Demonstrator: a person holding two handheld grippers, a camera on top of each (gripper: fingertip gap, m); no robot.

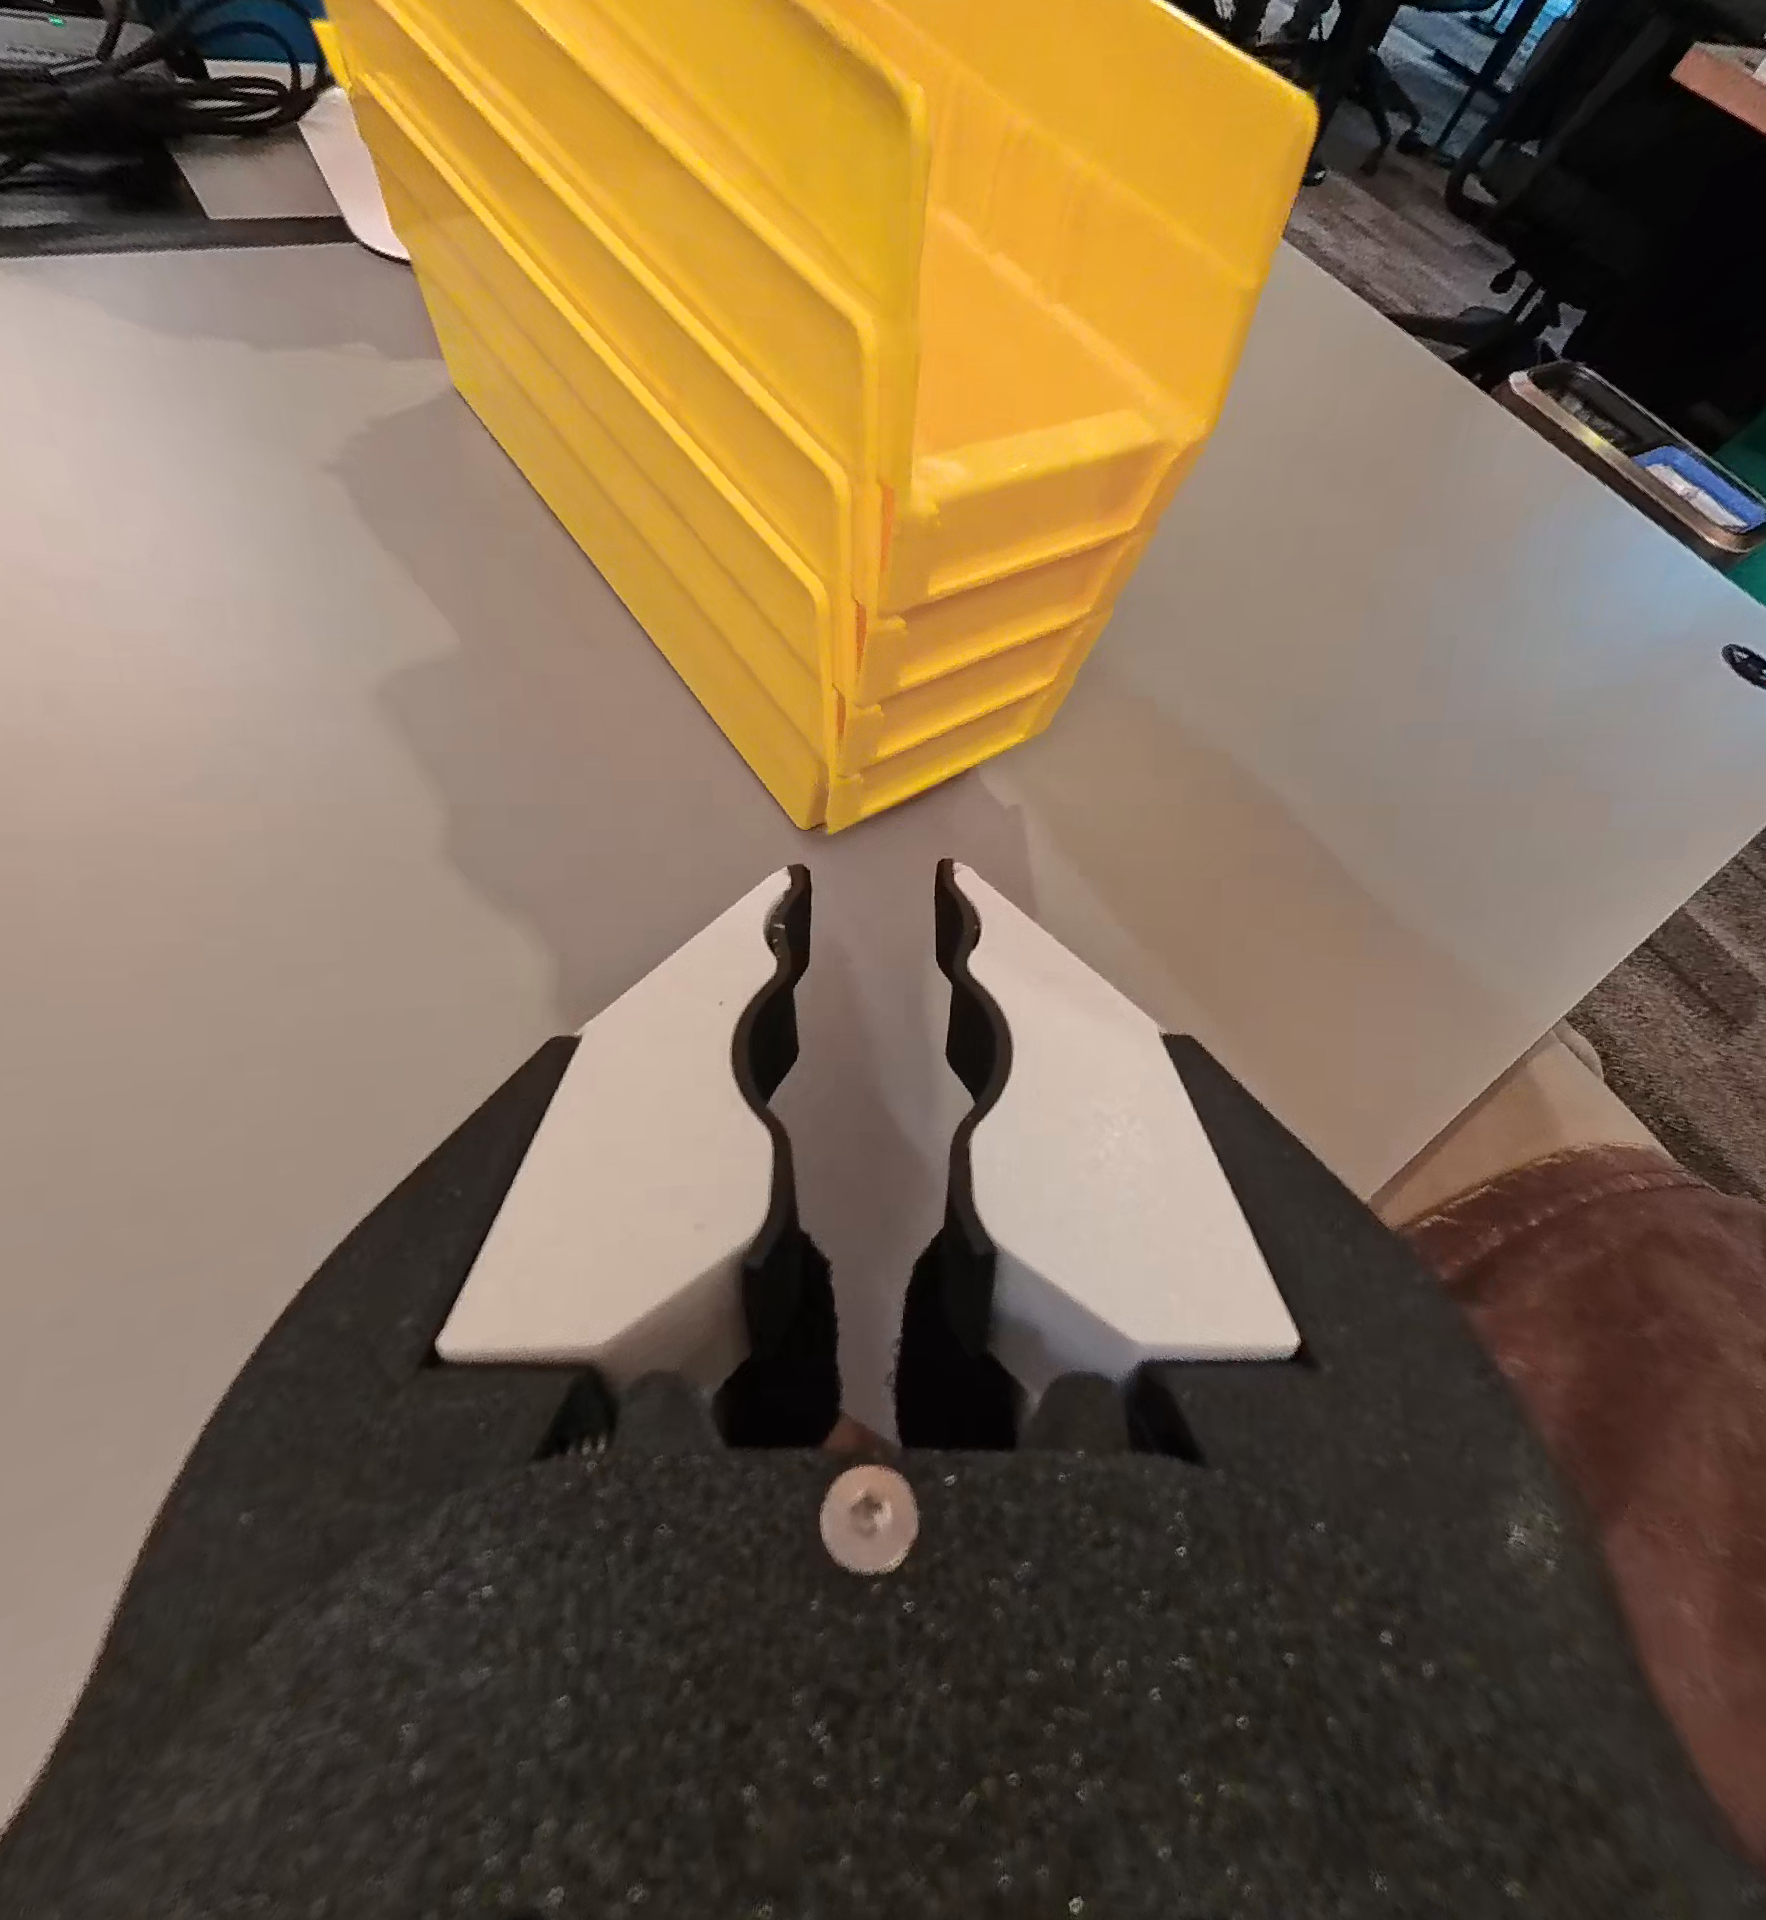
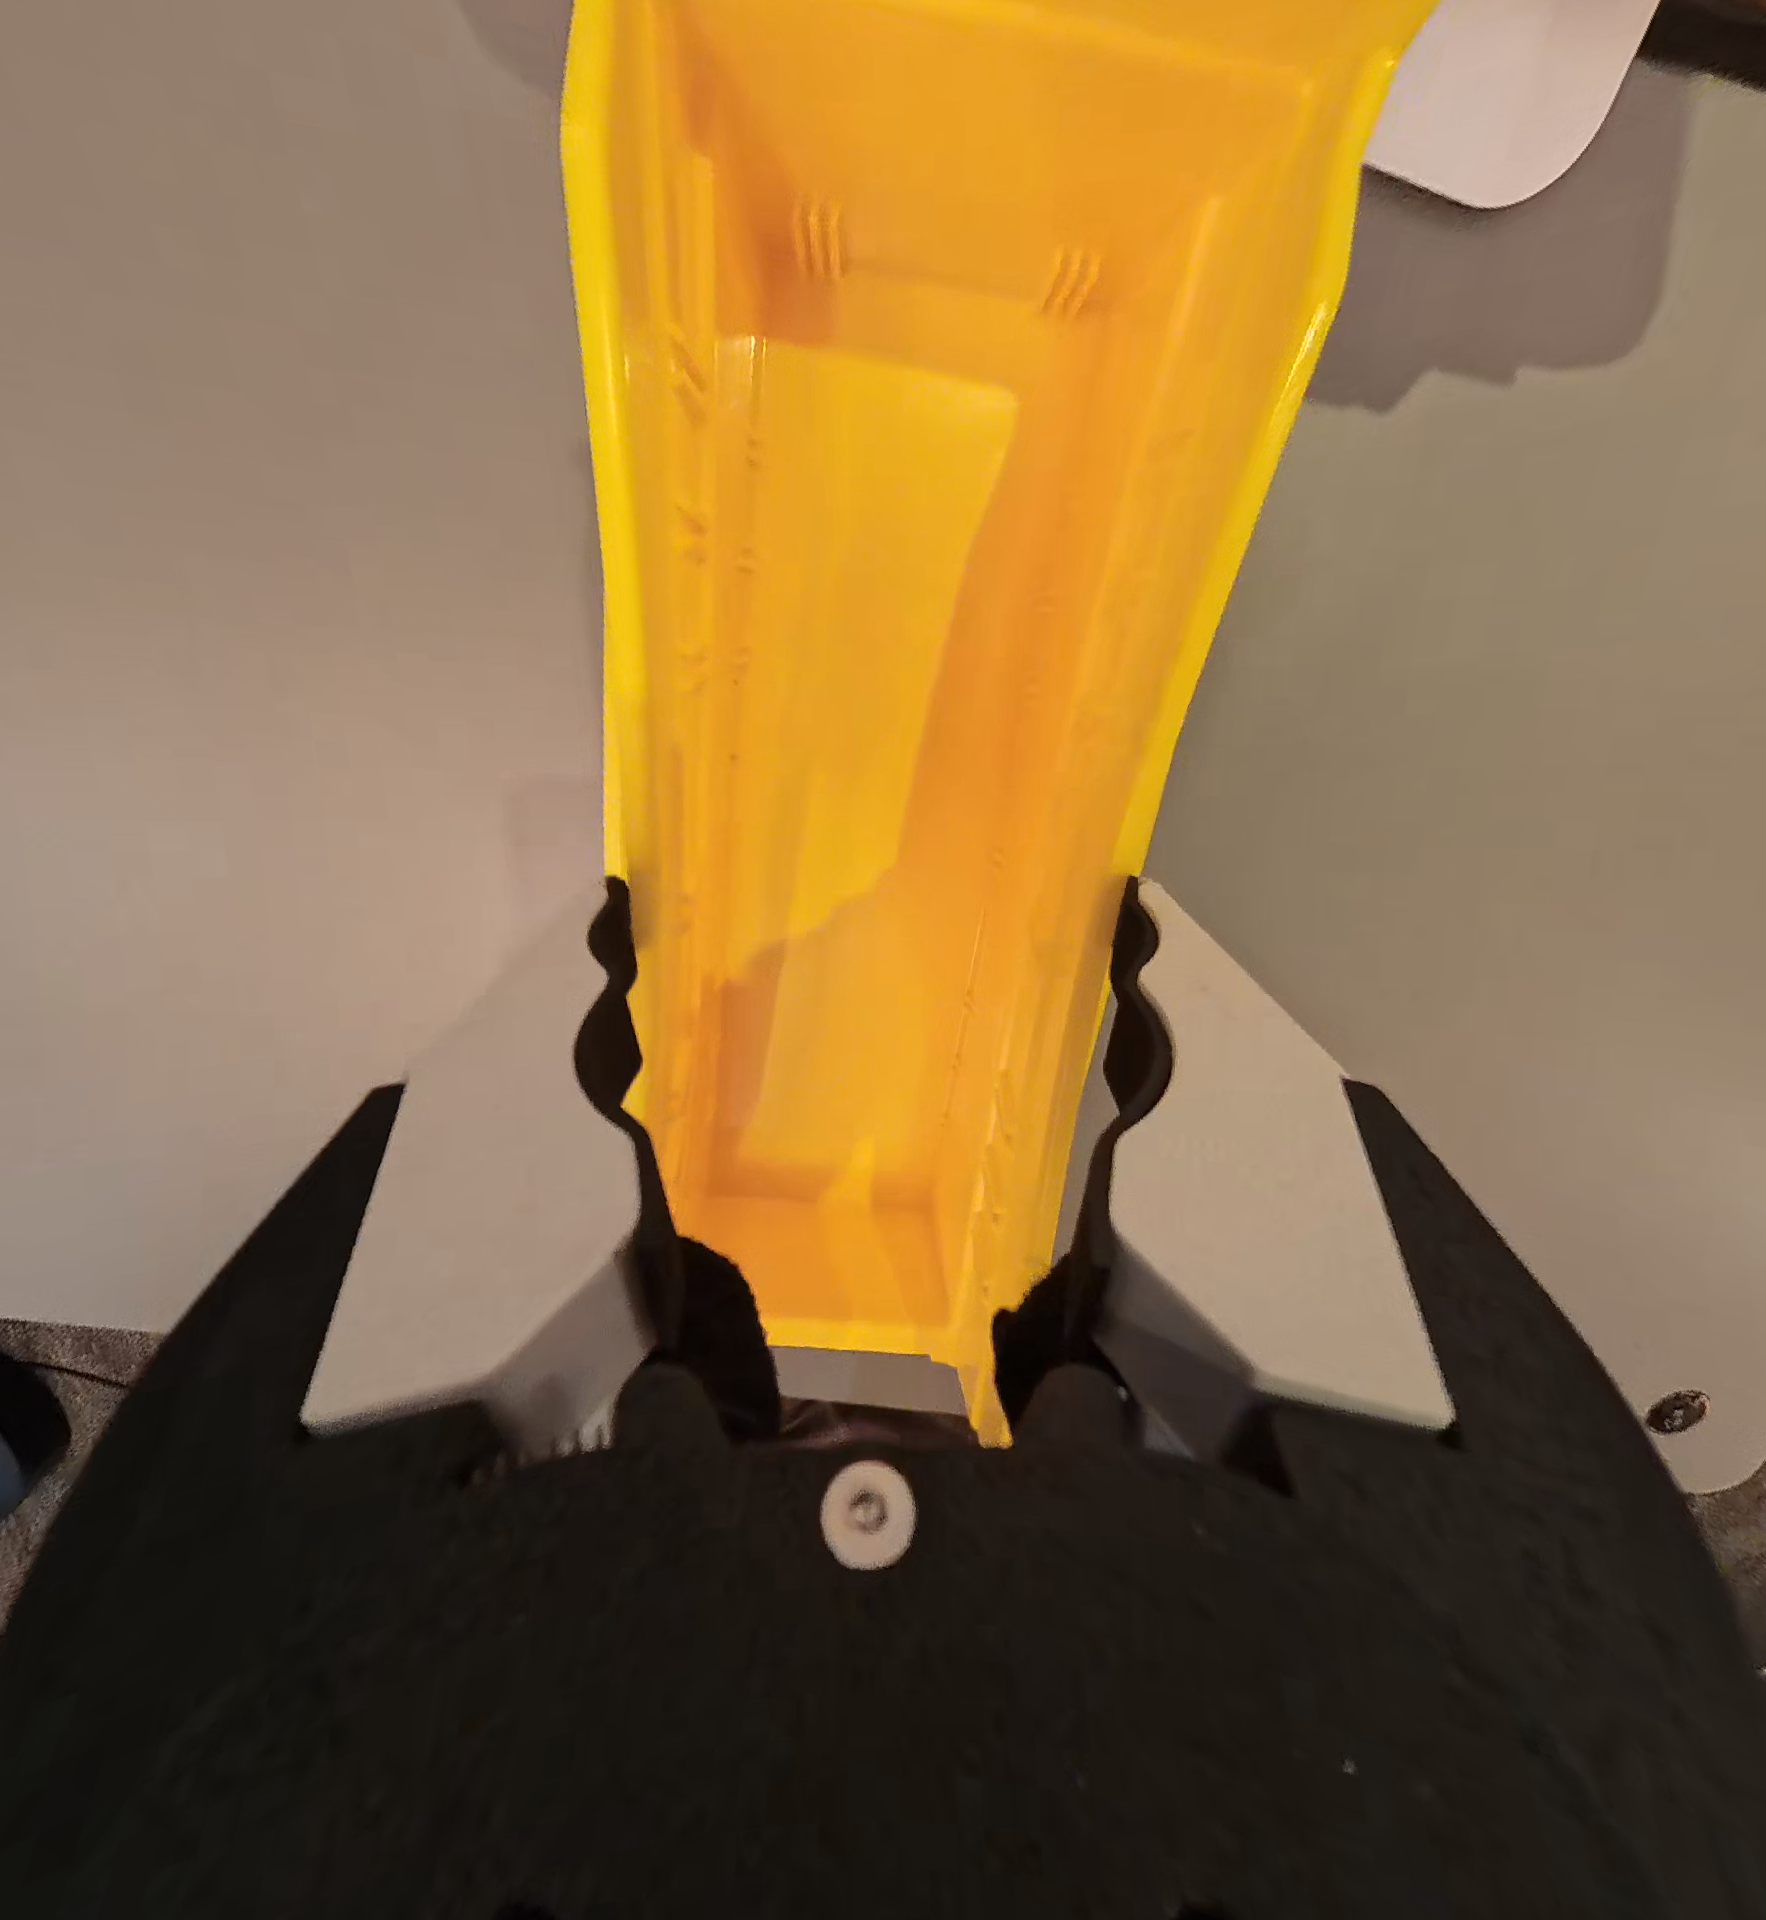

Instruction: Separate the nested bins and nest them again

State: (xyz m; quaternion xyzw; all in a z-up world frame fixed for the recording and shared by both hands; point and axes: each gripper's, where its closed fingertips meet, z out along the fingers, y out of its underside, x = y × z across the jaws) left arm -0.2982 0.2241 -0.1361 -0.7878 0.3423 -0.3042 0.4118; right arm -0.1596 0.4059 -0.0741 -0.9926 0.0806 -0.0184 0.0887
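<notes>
A stack of several nested yellow bins point(image 1: 650, 468) stands on the grey table point(image 1: 183, 623). The uppermost bin point(image 1: 1066, 260) sits higher than the rest and its far edge is blurred. My left gripper point(image 1: 874, 873) is open and empty, just short of the stack's near bottom corner. In the right wrist view I look down into a yellow bin point(image 2: 858, 623). My right gripper point(image 2: 874, 894) straddles its near end, with both black pads against the side walls. The right gripper does not show in the left wrist view.
A white rounded pad point(image 1: 365, 197) lies behind the stack and also shows in the right wrist view point(image 2: 1513, 104). Black cables point(image 1: 79, 94) lie at the far left. The table edge with a screw hole point(image 1: 1752, 665) runs on the right, with a metal-rimmed tray point(image 1: 1637, 457) beyond it.
</notes>
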